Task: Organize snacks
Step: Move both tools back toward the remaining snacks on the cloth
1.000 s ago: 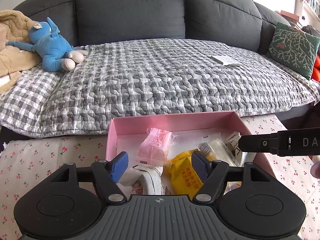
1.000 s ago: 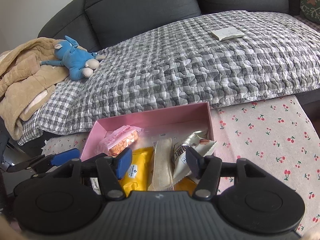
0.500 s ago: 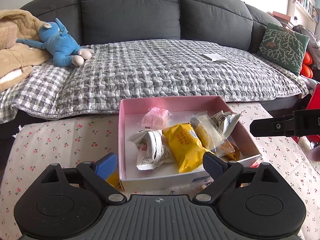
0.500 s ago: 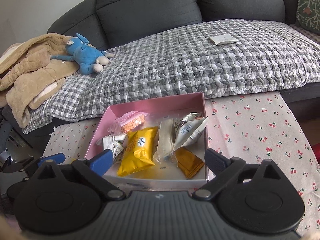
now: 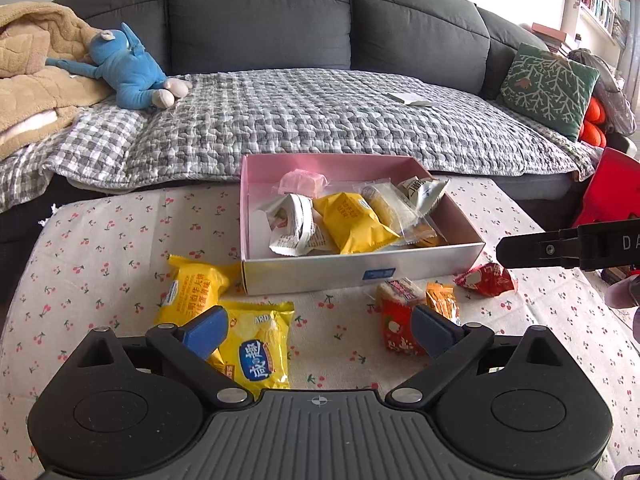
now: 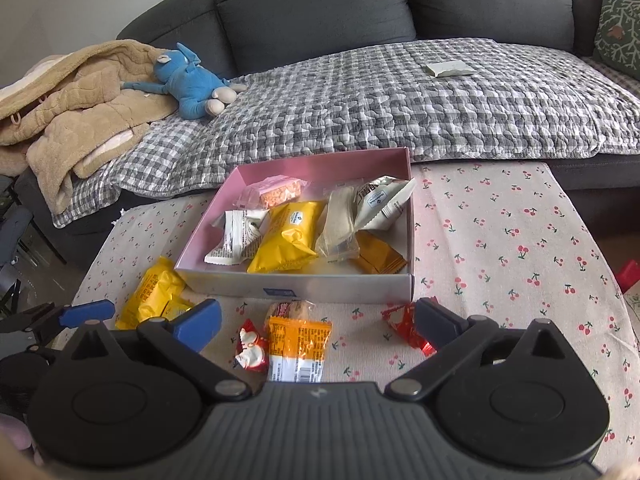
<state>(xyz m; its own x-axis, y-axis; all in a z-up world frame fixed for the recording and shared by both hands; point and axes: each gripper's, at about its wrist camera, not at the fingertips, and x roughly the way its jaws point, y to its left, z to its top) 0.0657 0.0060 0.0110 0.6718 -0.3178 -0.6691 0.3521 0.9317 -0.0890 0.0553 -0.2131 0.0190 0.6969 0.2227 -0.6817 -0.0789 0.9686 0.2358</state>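
Observation:
A pink box [image 5: 400,270] [image 6: 336,282] on the cherry-print table holds several snack packets. Loose snacks lie in front of it: two yellow packets [image 5: 256,352] [image 6: 154,294], an orange packet [image 6: 298,342] [image 5: 440,304], and red packets [image 5: 486,280] [image 6: 402,320]. My left gripper [image 5: 318,330] is open and empty, above the table near the yellow packets. My right gripper [image 6: 318,318] is open and empty, above the orange packet; it also shows at the right of the left wrist view [image 5: 560,248].
A grey sofa with a checked quilt [image 5: 320,120] stands behind the table. On it lie a blue plush toy [image 5: 128,68], a tan blanket [image 6: 68,100], a small white card [image 6: 450,68] and a green cushion [image 5: 548,88].
Both grippers have pulled back and up from the box and opened wider. The loose snacks in front of the box have come into view.

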